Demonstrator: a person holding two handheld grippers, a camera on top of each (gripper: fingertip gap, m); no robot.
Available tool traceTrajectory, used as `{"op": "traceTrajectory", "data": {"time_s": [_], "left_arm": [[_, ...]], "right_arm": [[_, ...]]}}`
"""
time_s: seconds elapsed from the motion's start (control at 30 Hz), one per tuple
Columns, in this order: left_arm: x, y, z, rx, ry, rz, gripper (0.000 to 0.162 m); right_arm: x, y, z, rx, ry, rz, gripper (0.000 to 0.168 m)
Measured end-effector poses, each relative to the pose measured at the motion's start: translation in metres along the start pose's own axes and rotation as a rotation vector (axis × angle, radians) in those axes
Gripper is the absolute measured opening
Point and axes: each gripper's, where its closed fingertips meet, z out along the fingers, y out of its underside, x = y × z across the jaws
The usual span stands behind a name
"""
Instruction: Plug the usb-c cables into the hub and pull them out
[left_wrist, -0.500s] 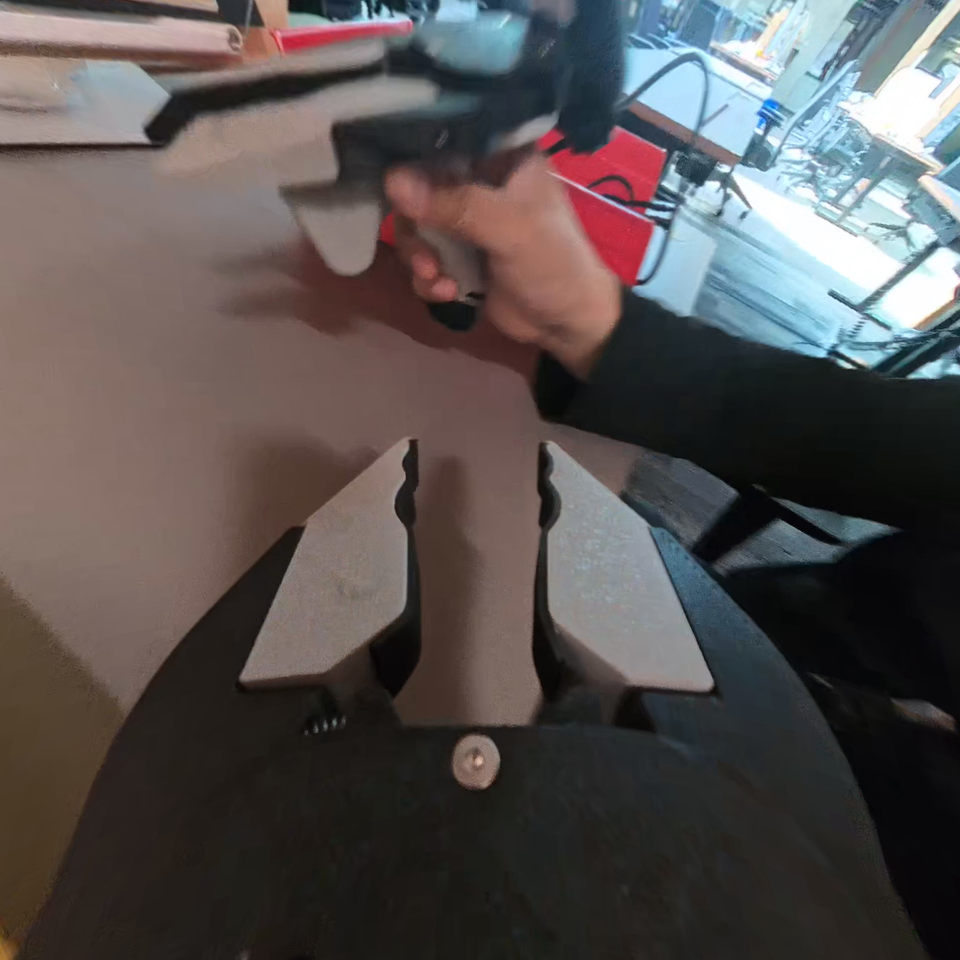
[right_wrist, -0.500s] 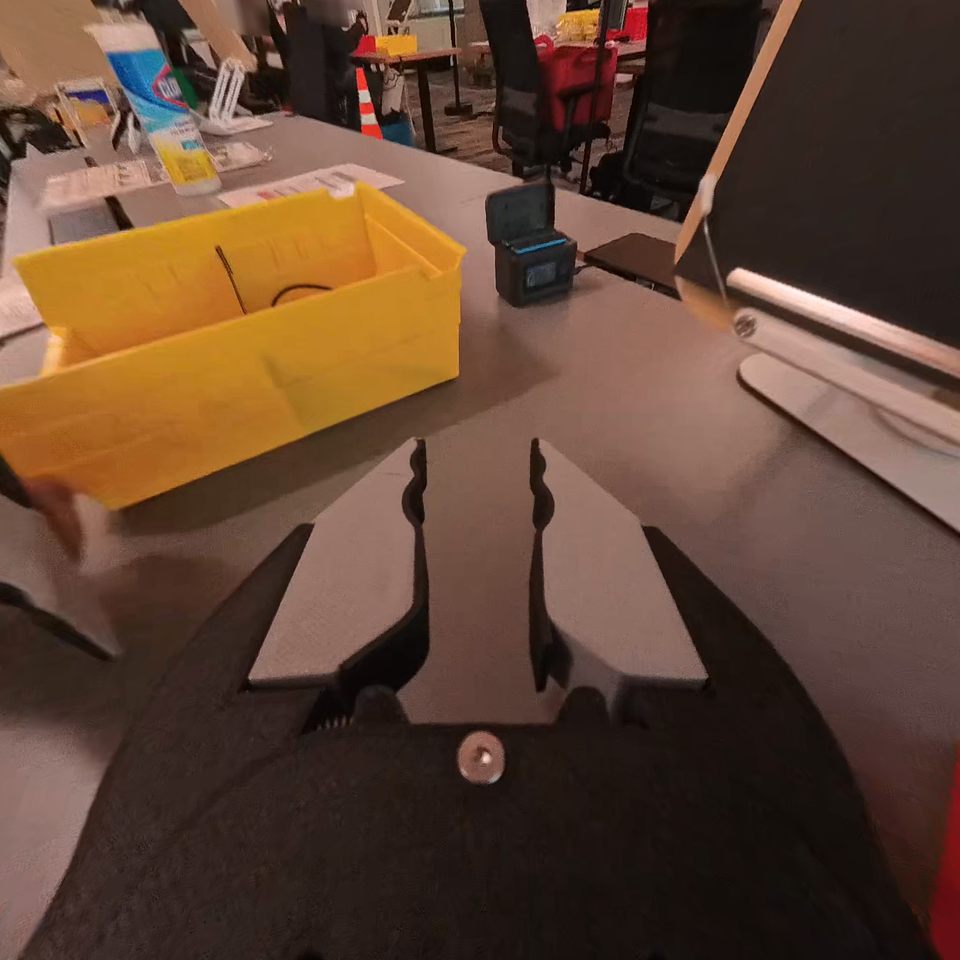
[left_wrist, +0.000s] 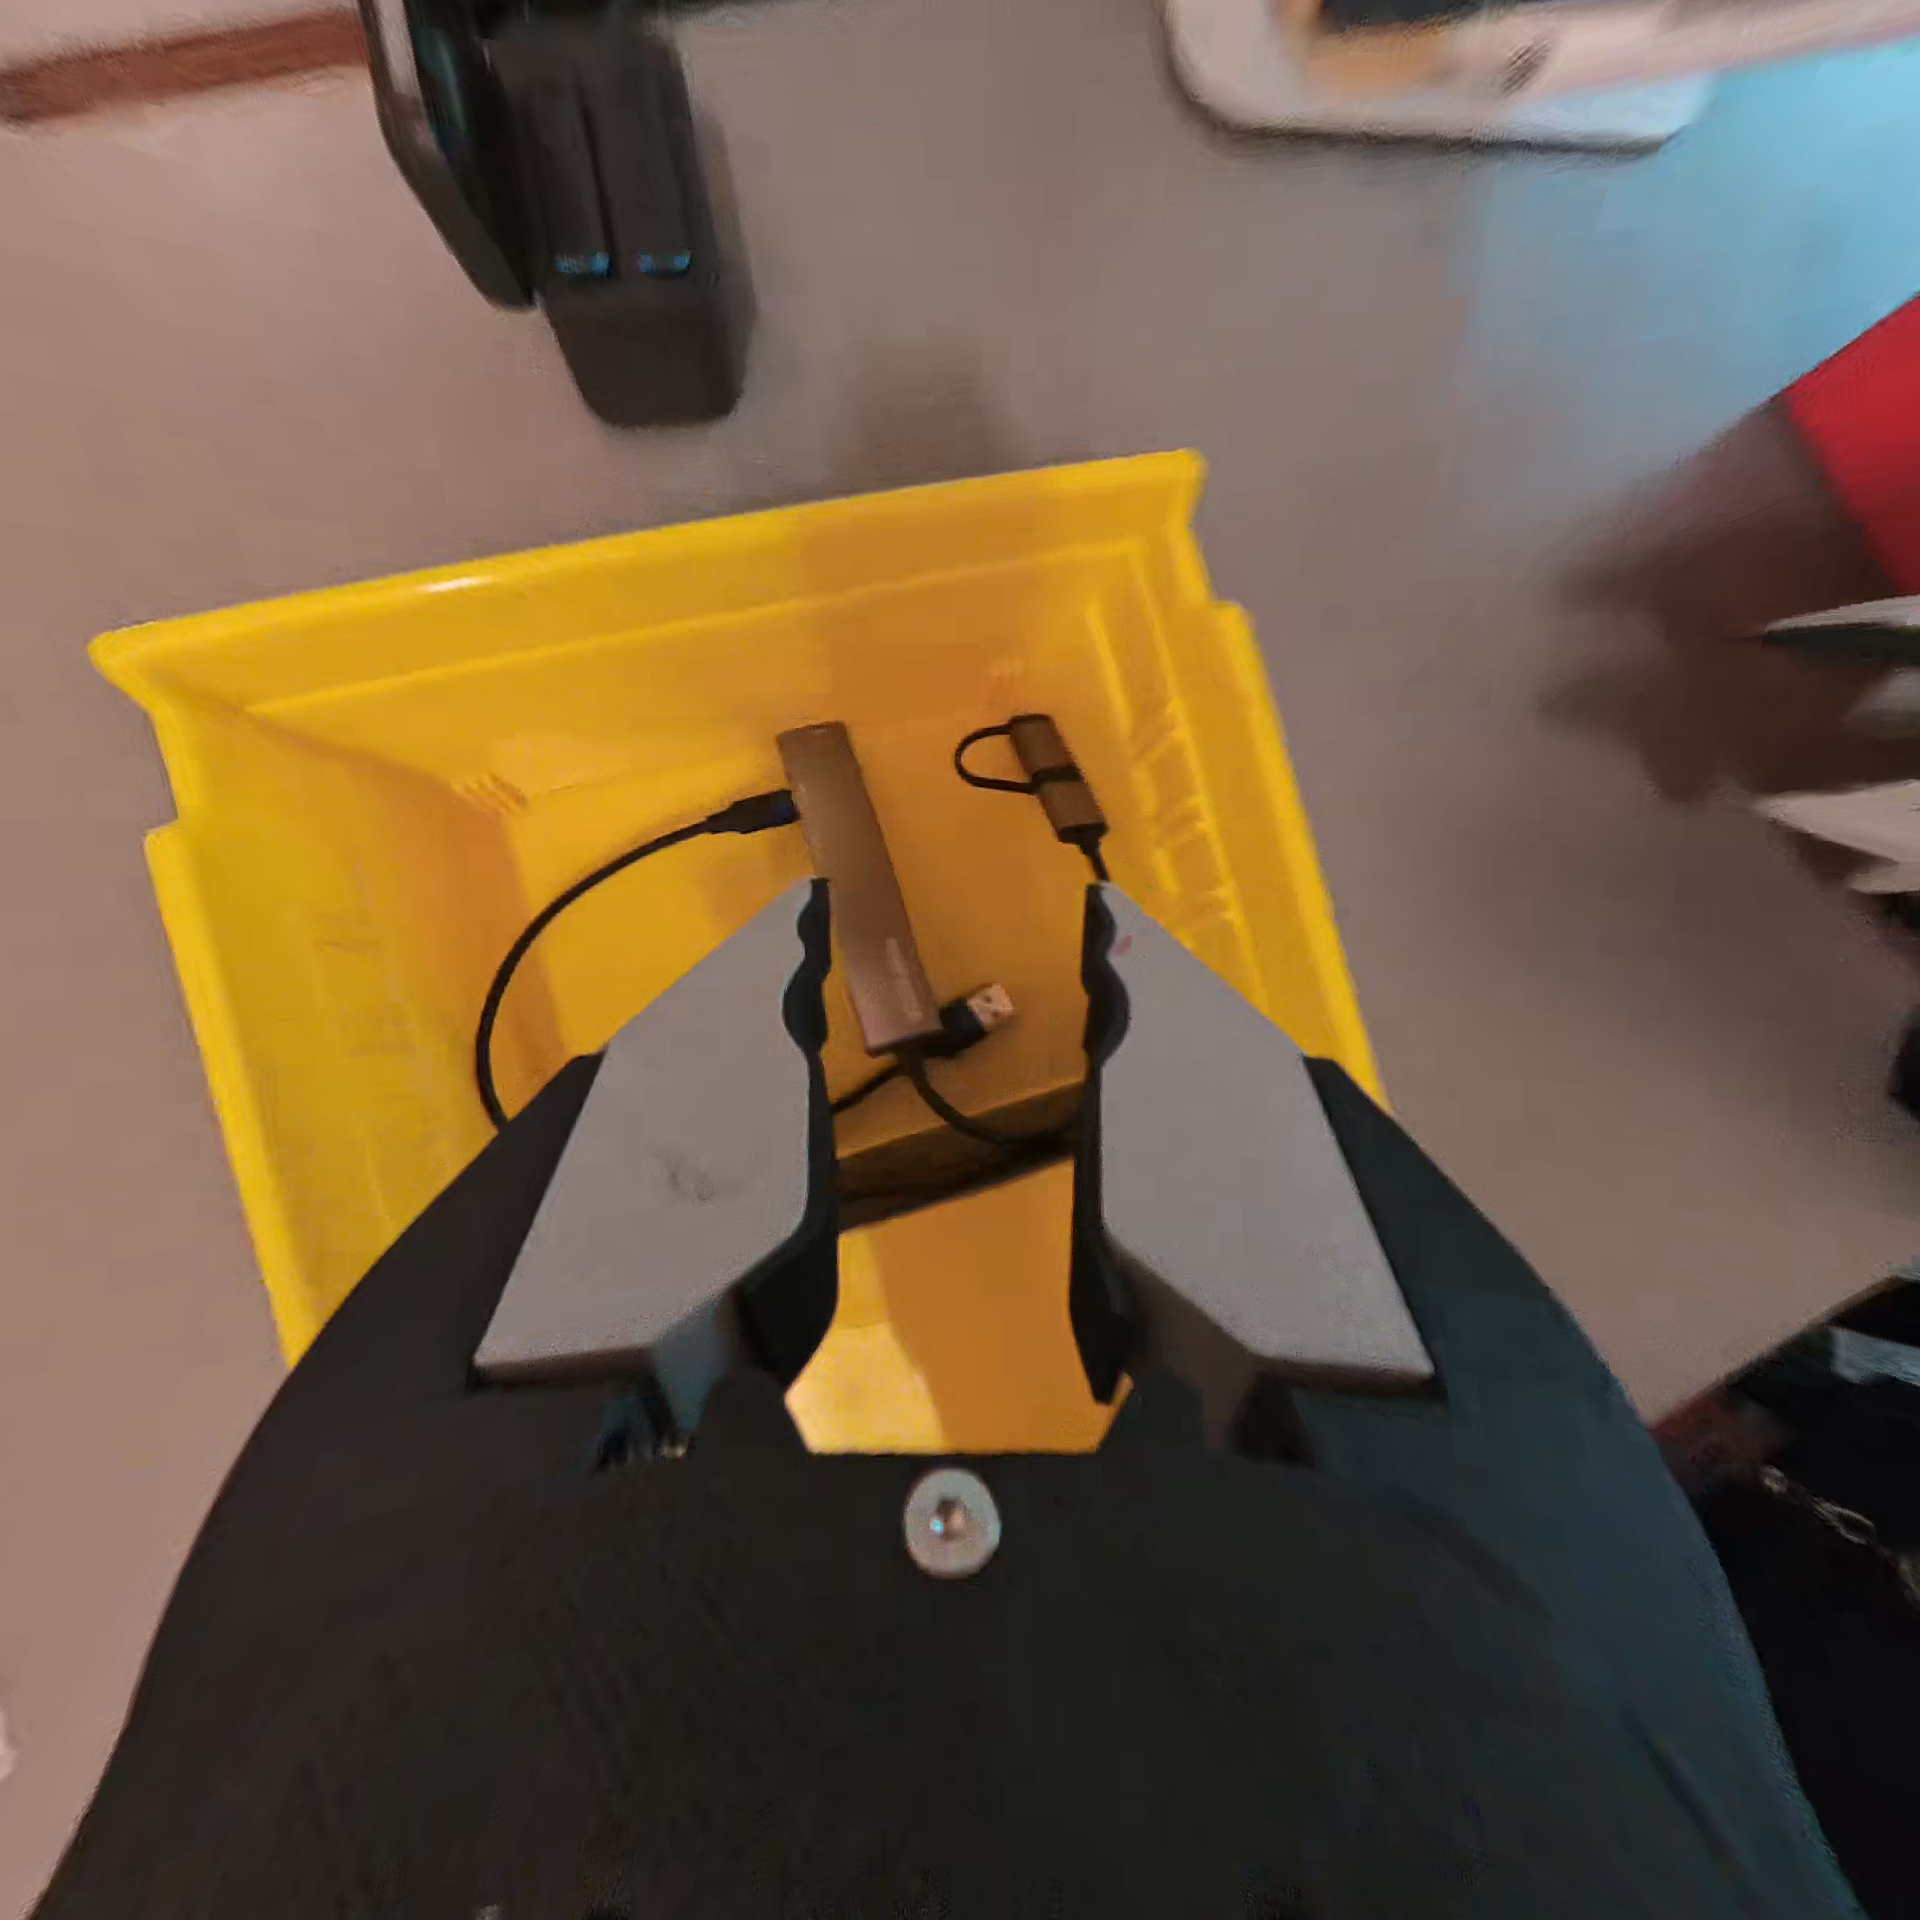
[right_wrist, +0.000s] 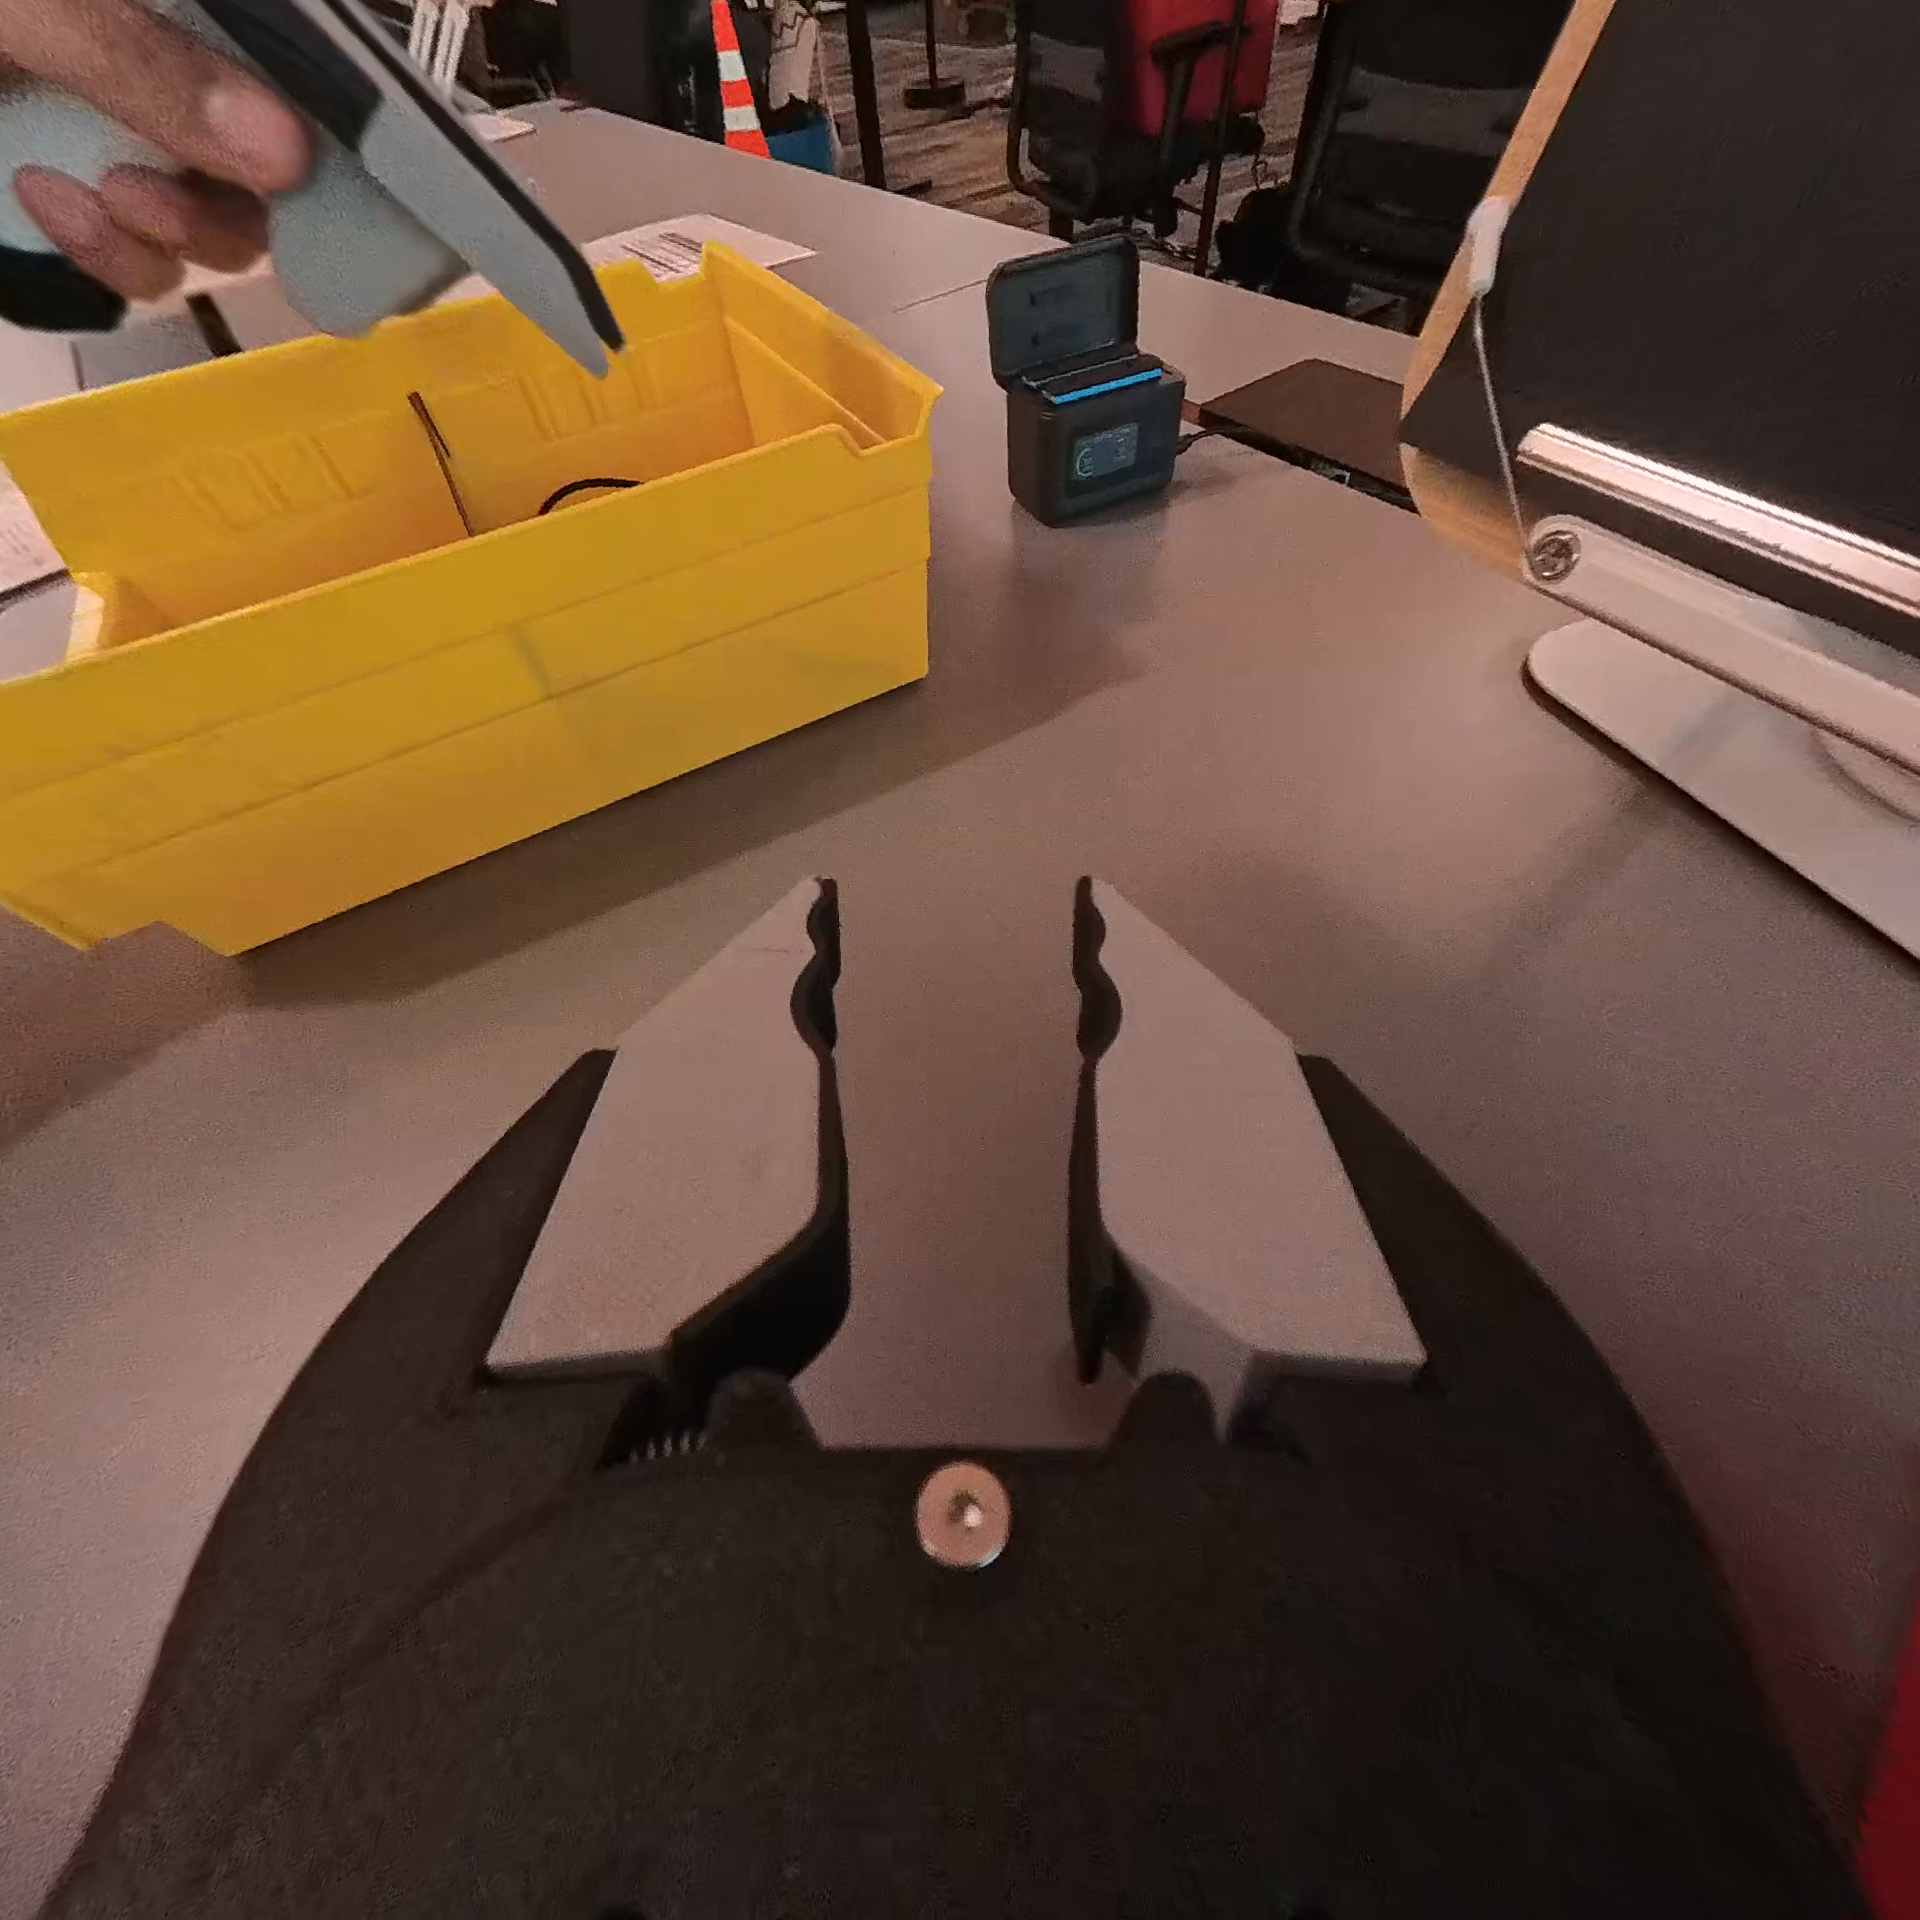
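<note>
**Hidden, cropped and blurred**

Left wrist view: the black cable vanishes behind the left gripper's finger; the dark case at the top is smeared and cropped; a hand at right is motion-blurred. Right wrist view: the yellow bin runs off the left edge.

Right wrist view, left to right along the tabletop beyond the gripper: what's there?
Yellow bin → small black charging case with its lid open → dark flat slab lying on the table → silver monitor stand.

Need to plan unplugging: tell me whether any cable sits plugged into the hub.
Plugged: one black cable enters the hub at its side, inside the yellow bin.
</note>
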Motion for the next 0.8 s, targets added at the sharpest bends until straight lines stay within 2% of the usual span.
{"op": "traceTrajectory", "data": {"time_s": [0.13,0.3,0.37,0.4,0.5,0.57,0.7,0.8], "left_arm": [[-0.006,0.006,0.045,-0.14,-0.002,-0.048,0.049],[-0.023,0.053,0.077,-0.43,-0.134,0.046,0.049],[-0.025,0.064,0.084,-0.48,-0.156,0.06,0.042],[-0.03,0.059,0.085,-0.454,-0.188,0.091,0.026],[-0.032,0.056,0.08,-0.451,-0.192,0.137,0.024],[-0.036,0.046,0.068,-0.405,-0.254,0.215,0.023],[-0.041,0.009,0.028,-0.224,-0.509,0.497,0.022],[-0.024,-0.027,-0.017,-0.027,-0.695,0.708,0.022]], "right_arm": [[0.002,0.003,-0.003,0.002,0.011,-0.006,0.041],[0.001,0.002,-0.002,0.009,-0.003,0.021,0.042],[-0.002,0.001,-0.001,0.009,-0.018,0.024,0.042],[-0.003,0.002,-0.001,0.007,-0.018,0.017,0.041],[-0.005,0.004,-0.001,-0.008,-0.014,-0.013,0.04],[-0.007,0.006,0.0,-0.016,-0.02,-0.022,0.039],[-0.013,0.008,0.002,-0.028,-0.057,-0.013,0.038],[-0.018,0.008,0.003,-0.031,-0.081,-0.015,0.039]]}}
